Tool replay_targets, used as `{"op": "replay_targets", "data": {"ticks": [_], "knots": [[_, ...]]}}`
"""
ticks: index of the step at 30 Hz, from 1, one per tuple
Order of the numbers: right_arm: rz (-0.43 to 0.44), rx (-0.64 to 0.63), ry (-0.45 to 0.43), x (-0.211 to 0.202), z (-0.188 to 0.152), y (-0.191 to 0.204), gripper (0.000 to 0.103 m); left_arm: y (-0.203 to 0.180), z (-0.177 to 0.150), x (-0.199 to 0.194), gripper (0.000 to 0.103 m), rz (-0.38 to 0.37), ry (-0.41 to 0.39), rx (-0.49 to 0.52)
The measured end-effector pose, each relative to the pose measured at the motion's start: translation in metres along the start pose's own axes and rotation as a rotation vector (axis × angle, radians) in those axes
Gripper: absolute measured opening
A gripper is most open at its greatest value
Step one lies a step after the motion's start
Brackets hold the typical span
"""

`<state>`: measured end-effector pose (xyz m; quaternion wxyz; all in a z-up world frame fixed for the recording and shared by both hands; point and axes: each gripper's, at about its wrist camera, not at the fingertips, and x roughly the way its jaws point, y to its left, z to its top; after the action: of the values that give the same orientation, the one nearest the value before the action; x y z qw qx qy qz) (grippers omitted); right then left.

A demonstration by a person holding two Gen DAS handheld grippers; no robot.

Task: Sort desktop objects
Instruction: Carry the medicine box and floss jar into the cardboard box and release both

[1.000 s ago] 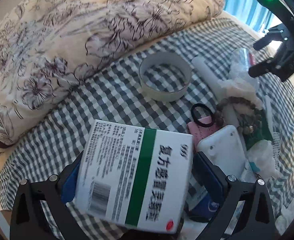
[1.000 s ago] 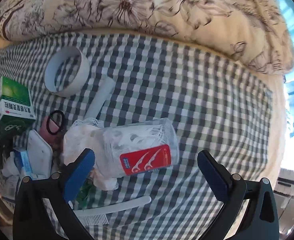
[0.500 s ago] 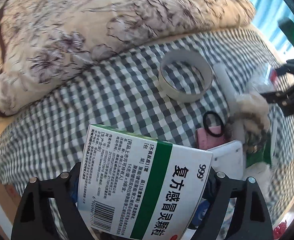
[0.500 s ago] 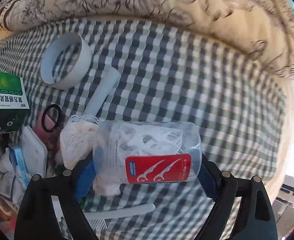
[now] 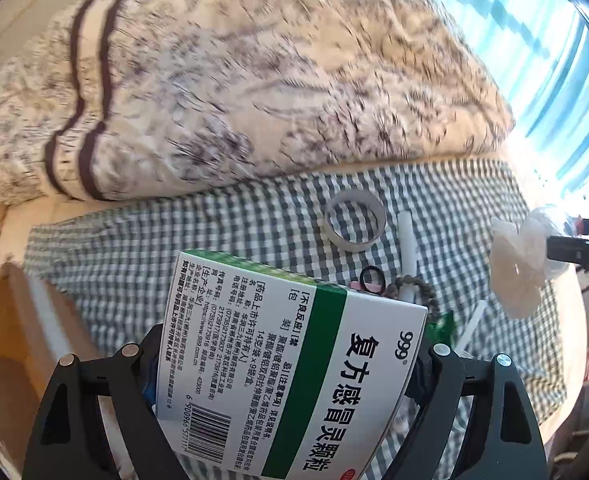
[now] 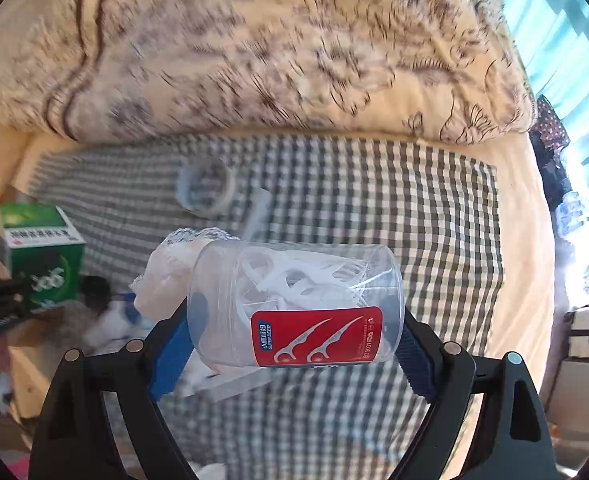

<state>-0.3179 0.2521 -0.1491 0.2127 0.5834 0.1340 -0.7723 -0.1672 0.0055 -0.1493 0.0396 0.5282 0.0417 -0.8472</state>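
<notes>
Both claws now carry loads clear of the bed: your left claw [image 5: 290, 364] is clamped on the medicine box [image 5: 290, 376], your right claw [image 6: 294, 344] on the floss-pick jar [image 6: 294, 304], each lifted since a second ago. Beyond, the tape ring [image 5: 354, 222] and bead bracelet [image 5: 418, 292] remain on the checked sheet [image 5: 154, 248], unsorted.

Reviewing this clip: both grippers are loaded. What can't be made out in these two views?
- Left wrist view: the medicine box hides the pile behind it; bead bracelet and black hair tie only partly show.
- Left wrist view: the box's lower corner is cut off by the frame edge.
- Right wrist view: the tape ring is motion-blurred; clutter behind the floss-pick jar is unreadable.
</notes>
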Motion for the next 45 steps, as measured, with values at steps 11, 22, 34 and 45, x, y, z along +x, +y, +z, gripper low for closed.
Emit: {"op": "replay_targets", "data": {"ticks": [11,22,34,45], "knots": [[0.107,-0.044,-0.095,-0.075,-0.025,0.094,0.088,0.067,-0.024,-0.105,0.088,0.062,-0.089,-0.104],[0.255,-0.176,-0.186,-0.108,-0.028,0.320,0.088,0.230,-0.062,-0.167,0.088,0.098,-0.123,-0.147],[0.248,-0.263,-0.043,0.002,-0.043,0.490,0.088,0.343,-0.107,-0.069,0.089,0.176,0.039,-0.182],[0.008,-0.341,-0.050,0.007,-0.050,0.503,0.094,0.340,-0.117,-0.037,0.103,0.125,0.160,-0.080]]}}
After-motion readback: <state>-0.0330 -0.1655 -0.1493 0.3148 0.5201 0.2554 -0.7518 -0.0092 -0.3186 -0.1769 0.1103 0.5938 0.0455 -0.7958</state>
